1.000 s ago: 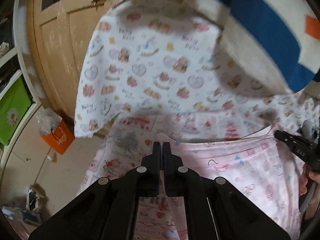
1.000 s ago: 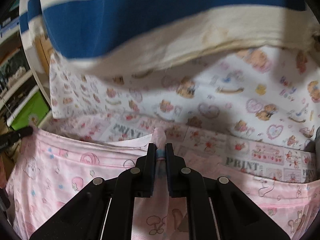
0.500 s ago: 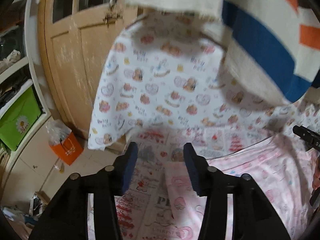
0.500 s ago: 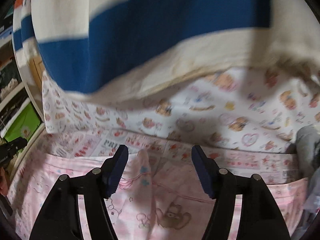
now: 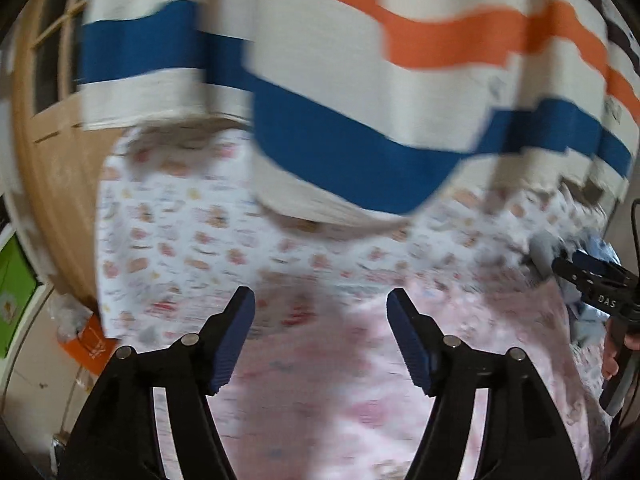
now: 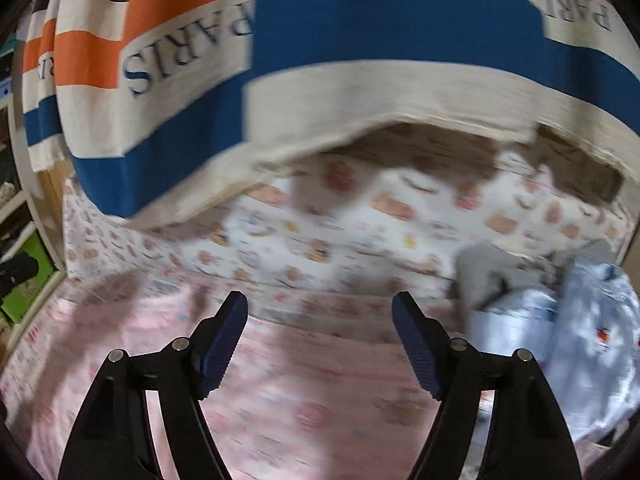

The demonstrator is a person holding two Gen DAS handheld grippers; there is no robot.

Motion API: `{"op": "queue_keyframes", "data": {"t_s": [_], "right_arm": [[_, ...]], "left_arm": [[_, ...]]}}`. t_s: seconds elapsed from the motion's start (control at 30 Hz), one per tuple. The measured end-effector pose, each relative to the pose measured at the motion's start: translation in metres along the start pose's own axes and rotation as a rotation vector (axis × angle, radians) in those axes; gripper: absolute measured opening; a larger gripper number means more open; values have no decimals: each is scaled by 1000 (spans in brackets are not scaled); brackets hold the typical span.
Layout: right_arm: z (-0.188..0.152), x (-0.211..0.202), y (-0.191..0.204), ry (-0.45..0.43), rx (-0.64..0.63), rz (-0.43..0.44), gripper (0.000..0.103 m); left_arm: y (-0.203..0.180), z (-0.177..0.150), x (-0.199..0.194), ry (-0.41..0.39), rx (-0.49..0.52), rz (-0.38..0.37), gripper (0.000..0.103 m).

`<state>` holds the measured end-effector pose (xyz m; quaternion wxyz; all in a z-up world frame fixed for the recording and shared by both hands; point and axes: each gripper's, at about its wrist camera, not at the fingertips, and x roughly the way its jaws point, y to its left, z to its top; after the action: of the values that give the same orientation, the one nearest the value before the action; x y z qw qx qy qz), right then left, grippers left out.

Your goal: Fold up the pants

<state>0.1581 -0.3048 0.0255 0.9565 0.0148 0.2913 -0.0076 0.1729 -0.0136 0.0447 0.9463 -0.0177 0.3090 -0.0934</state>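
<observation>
The pink printed pants (image 5: pixel 320 392) lie flat on the bed below both grippers; they also show in the right wrist view (image 6: pixel 304 396). My left gripper (image 5: pixel 321 312) is open wide and empty, a little above the pants. My right gripper (image 6: pixel 319 316) is open wide and empty above the pants too. The right gripper's tip also shows at the right edge of the left wrist view (image 5: pixel 592 280). Both views are blurred by motion.
A striped cloth in white, blue and orange (image 5: pixel 360 92) marked PARIS (image 6: pixel 192 52) hangs overhead. A white printed sheet (image 5: pixel 180 232) covers the bed behind. Grey and light-blue clothes (image 6: pixel 560 320) lie at the right. A wooden door (image 5: pixel 48 184) and an orange bag (image 5: pixel 90 344) are at the left.
Both grippers were shut on the pink pants' edge a second ago; they have opened, let go and lifted back. The pants now lie on the bed.
</observation>
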Motion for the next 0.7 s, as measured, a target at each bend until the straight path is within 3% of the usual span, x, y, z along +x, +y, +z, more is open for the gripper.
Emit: {"op": "queue_keyframes", "data": {"t_s": [0.2, 0.4, 0.47, 0.5, 0.53, 0.67, 0.7], "right_arm": [[-22, 1, -44, 37, 83, 4, 76], [-31, 11, -58, 66, 96, -20, 76], [-32, 10, -60, 65, 95, -26, 78], [-33, 8, -61, 61, 95, -29, 86], [-32, 6, -62, 53, 95, -31, 88], [-32, 5, -69, 52, 121, -28, 88], [-32, 5, -70, 56, 130, -27, 88]], "left_arm": [[-62, 0, 42, 94, -5, -107, 67], [-116, 10, 69, 93, 13, -132, 67], [-125, 11, 82, 94, -13, -147, 70], [-126, 12, 88, 97, -27, -152, 74], [-127, 12, 95, 104, -43, -154, 75], [-127, 7, 124, 175, -68, -161, 73], [-126, 4, 129, 184, -69, -169, 68]]}}
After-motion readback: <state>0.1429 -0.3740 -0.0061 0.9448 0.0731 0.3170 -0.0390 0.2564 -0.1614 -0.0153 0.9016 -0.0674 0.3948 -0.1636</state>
